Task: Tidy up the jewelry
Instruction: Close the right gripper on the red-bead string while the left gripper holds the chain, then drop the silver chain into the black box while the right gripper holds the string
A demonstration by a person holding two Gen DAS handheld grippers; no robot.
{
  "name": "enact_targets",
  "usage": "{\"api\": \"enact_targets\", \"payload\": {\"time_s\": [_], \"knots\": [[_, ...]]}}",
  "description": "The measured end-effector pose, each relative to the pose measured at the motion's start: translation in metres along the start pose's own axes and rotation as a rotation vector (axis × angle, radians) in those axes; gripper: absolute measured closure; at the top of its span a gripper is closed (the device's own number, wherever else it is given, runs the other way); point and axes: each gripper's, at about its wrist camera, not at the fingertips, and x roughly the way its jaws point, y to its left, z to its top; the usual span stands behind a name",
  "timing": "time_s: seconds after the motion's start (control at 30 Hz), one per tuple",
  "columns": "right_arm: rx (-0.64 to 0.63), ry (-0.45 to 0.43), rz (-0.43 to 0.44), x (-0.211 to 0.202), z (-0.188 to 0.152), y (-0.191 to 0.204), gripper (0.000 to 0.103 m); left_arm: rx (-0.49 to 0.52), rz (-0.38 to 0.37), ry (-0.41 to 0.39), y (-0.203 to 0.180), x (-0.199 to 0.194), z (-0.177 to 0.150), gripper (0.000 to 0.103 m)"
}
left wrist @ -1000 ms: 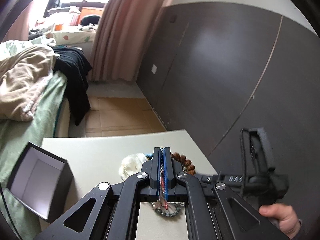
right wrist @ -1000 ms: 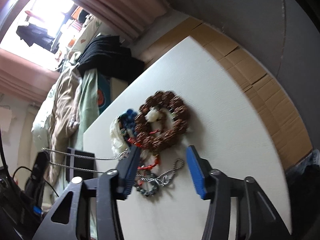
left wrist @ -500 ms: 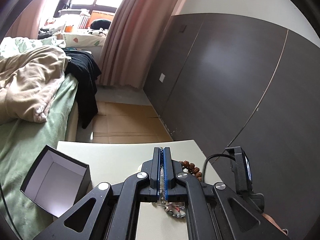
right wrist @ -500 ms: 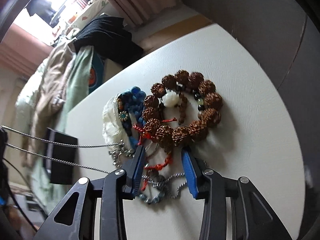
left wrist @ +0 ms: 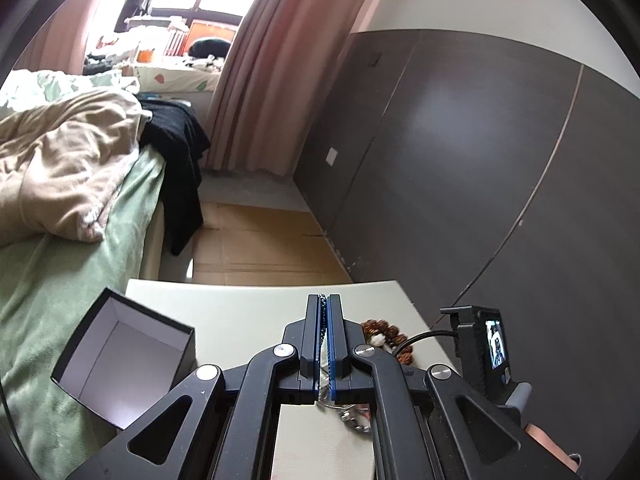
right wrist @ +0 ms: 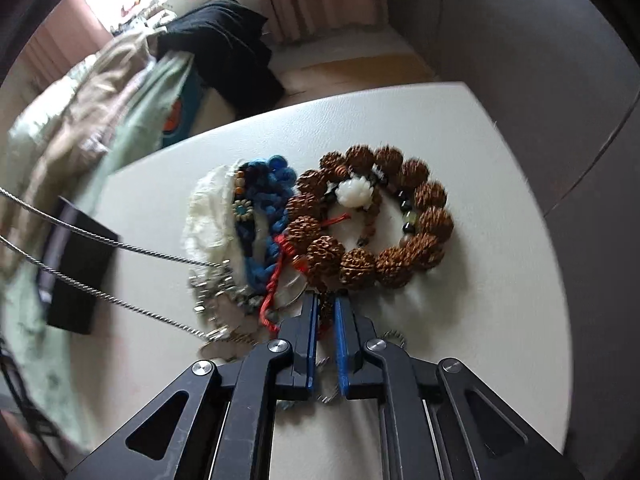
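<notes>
Starting far left: spotting a black box (left wrist: 120, 360), open, mouth facing up and toward the camera, at the left edge of the table (left wrist: 248, 308). Pinching tight with the left gripper (left wrist: 323, 300), pads together on a silver chain (right wrist: 120, 244). Seeing that chain as two taut strands, long axis running from the left edge down and right into the jewelry pile. Moving right through the pile: white fluffy piece (right wrist: 208, 216), blue braided cord (right wrist: 276, 192), red cord (right wrist: 272, 284), then a brown bead bracelet (right wrist: 428, 216) lying flat as a ring. Closing the right gripper (right wrist: 325, 300) to a narrow slit just below that ring, nipping a dark strand (right wrist: 326, 312) lying lengthwise between the pads
</notes>
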Motion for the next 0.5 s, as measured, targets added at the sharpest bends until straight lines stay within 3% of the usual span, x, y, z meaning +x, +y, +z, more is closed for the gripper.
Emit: {"api": "enact_targets", "payload": {"time_s": [0.17,0.5], "knots": [[0.034,-0.07,0.15,-0.032,0.004,-0.007,0.093,0.048,-0.017,-0.05,-0.026,-0.014,0.015,0.101],[0.08,-0.169,0.268,-0.068,0.01,-0.019,0.093,0.161,0.006,-0.129,-0.072,-0.045,0.053,0.101]]}}
